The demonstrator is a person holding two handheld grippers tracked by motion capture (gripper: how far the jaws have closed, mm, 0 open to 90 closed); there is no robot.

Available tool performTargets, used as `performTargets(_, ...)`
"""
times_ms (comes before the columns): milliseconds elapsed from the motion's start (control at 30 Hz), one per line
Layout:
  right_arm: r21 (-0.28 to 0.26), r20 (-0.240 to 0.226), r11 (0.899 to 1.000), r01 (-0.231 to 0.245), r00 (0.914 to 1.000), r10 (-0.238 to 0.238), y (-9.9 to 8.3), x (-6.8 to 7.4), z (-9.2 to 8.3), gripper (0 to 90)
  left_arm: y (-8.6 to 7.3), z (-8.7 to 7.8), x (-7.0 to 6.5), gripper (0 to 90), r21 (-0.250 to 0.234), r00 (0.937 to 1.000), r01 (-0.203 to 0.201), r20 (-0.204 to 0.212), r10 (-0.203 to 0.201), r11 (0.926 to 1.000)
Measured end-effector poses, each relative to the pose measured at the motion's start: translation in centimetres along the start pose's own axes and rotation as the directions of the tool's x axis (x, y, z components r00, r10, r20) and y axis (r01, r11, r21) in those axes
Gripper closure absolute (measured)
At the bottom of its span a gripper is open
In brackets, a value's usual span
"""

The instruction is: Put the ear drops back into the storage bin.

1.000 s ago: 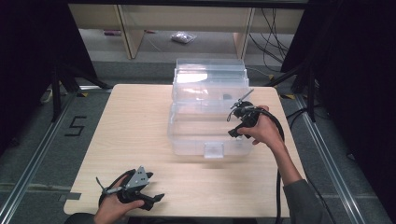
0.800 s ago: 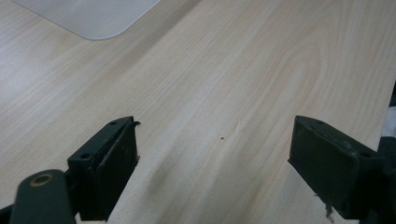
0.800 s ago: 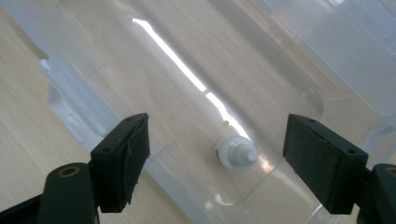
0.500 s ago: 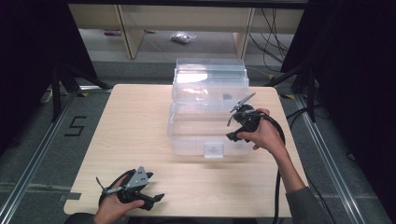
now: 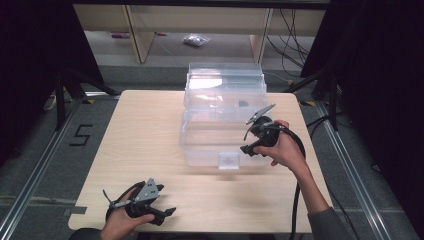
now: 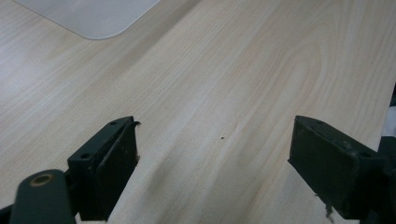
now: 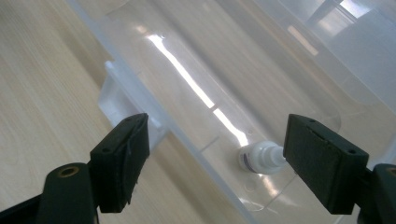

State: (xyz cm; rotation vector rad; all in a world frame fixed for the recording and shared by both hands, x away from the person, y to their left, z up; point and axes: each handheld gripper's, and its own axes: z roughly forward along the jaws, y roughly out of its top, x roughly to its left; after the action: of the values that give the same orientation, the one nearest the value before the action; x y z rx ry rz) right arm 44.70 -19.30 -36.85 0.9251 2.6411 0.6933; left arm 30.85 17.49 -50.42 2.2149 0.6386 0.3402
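We count one wooden table [image 5: 150, 130], and on it one clear plastic storage box [image 5: 220, 125] with one latch tab [image 5: 228, 161] on its near wall. Inside the box we see one small white bottle [image 7: 261, 157], lying on the bottom. There are two handheld grippers: the left gripper [image 5: 167, 214] and the right gripper [image 5: 246, 149], each with two black jaws, making four jaws in all. We count two hands, the left hand [image 5: 122, 222] and the right hand [image 5: 282, 147]. On the floor beyond the table lies one small plastic bag [image 5: 196, 40], and beside the table one marking, the numeral 5 [image 5: 81, 135].
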Motion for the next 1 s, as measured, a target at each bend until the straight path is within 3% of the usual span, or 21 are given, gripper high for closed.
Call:
performTargets(133, -0.017, -0.004, 1.000, 0.013, 0.9999, -0.013, -0.1, 0.5, -0.4, 23.5, 0.0, 0.0, 0.0, 14.8, 0.000, 1.0000, 0.000, 0.000, 0.000, 1.0000)
performTargets(167, -0.017, -0.007, 1.000, -0.002, 1.0000, 0.002, -0.2, 0.8, -0.4, 23.5, 0.0, 0.0, 0.0, 14.8, 0.000, 1.0000, -0.001, 0.000, 0.001, 1.0000)
performTargets(267, -0.031, -0.007, 0.999, 0.027, 0.9996, -0.027, -0.3, 1.1, -0.5, 23.5, 0.0, 0.0, 0.0, 14.8, 0.002, 1.0000, -0.002, 0.001, 0.002, 1.0000)
performTargets(433, -0.038, -0.014, 0.999, 0.014, 0.9998, -0.014, -0.7, 1.7, -0.6, 23.4, 0.0, 0.0, 0.0, 14.8, 0.000, 1.0000, 0.000, 0.000, 0.000, 1.0000)
performTargets(500, -0.046, -0.023, 0.998, 0.033, 0.9992, -0.034, -0.8, 1.6, -0.7, 23.4, 0.0, 0.0, 0.0, 14.8, 0.000, 1.0000, 0.000, -0.001, 0.000, 1.0000)
performTargets(533, -0.041, -0.022, 0.999, 0.007, 0.9997, -0.008, -0.9, 1.9, -0.8, 23.4, 0.0, 0.0, 0.0, 14.8, 0.000, 1.0000, 0.000, 0.000, 0.000, 1.0000)
performTargets(567, -0.051, -0.023, 0.998, 0.033, 0.9992, -0.034, -1.1, 1.8, -0.7, 23.4, 0.0, 0.0, 0.0, 14.8, 0.000, 1.0000, 0.000, 0.001, 0.000, 1.0000)
performTargets(733, -0.052, -0.022, 0.999, 0.010, 0.9997, -0.011, -1.5, 2.3, -0.9, 23.2, 0.0, 0.0, 0.0, 14.8, 0.001, 1.0000, 0.000, 0.000, 0.000, 1.0000)
performTargets(767, -0.067, -0.013, 0.997, 0.046, 0.9988, -0.047, -1.6, 2.3, -0.9, 23.0, 0.0, 0.0, 0.0, 14.8, 0.001, 1.0000, 0.000, 0.000, 0.000, 1.0000)
performTargets(800, -0.057, -0.030, 0.998, 0.001, 0.9996, -0.002, -1.8, 2.7, -0.9, 23.0, 0.0, 0.0, 0.0, 14.8, 0.001, 1.0000, 0.000, 0.000, 0.000, 1.0000)
performTargets(867, -0.068, -0.025, 0.997, 0.026, 0.9993, -0.028, -2.1, 2.9, -0.9, 23.0, 0.0, 0.0, 0.0, 14.8, 0.002, 1.0000, -0.001, 0.000, 0.001, 1.0000)
performTargets(1000, -0.080, -0.035, 0.997, 0.017, 0.9992, -0.020, -2.5, 3.2, -0.8, 22.9, 0.0, 0.0, -0.1, 14.8, 0.001, 1.0000, 0.002, 0.006, -0.002, 1.0000)
